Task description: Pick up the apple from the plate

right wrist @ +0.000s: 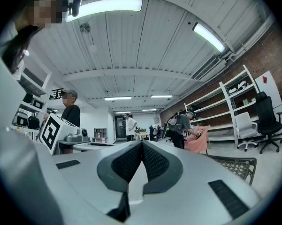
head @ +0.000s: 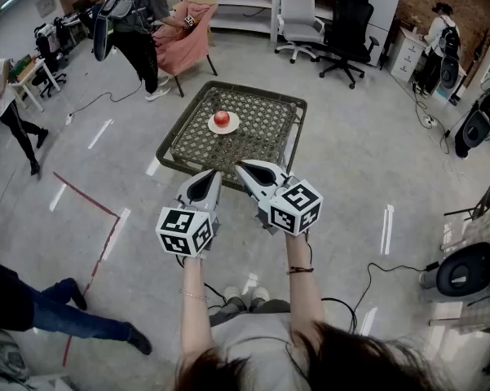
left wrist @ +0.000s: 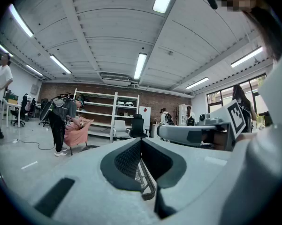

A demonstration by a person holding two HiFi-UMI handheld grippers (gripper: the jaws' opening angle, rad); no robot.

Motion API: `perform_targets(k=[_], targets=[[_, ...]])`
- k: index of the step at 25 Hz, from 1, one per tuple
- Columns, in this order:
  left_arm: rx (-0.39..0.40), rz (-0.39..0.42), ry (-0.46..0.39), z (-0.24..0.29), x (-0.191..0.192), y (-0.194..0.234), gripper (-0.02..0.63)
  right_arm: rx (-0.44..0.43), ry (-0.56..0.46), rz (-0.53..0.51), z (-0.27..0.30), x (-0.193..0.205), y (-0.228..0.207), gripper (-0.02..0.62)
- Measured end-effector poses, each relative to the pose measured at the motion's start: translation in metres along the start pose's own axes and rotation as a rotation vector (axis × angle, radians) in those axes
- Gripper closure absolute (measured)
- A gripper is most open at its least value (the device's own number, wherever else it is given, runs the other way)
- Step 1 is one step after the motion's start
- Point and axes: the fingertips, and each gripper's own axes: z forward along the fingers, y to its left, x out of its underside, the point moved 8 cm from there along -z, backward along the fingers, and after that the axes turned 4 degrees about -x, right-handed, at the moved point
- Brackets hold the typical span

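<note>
A red apple (head: 222, 118) lies on a small white plate (head: 212, 126) in the middle of a low woven table (head: 261, 133). Both grippers are held level, side by side, just short of the table's near edge and well back from the apple. In the head view my left gripper (head: 214, 175) points toward the table with its jaws together and nothing between them. My right gripper (head: 240, 168) is shut too, and empty. In the left gripper view the pads meet at the tip (left wrist: 141, 141); in the right gripper view the same shows (right wrist: 141, 143). The apple appears in neither gripper view.
A pink chair (head: 187, 35) with a person bent over it stands beyond the table's far left. Office chairs (head: 342, 27) and shelving line the back wall. Other people stand at the left (head: 4, 104) and far right (head: 440, 43). Cables run across the concrete floor.
</note>
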Motion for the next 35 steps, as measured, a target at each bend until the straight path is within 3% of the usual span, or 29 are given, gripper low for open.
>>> perform_targets(k=[23, 35], targets=[[-0.048, -0.037, 0.038, 0.012, 0.022, -0.002, 0.595, 0.006, 0.006, 0.052, -0.001, 0.012, -0.026, 0.586], [-0.065, -0.058, 0.062, 0.041, 0.030, 0.042, 0.595, 0.010, -0.008, 0.093, 0.039, 0.023, -0.059, 0.586]])
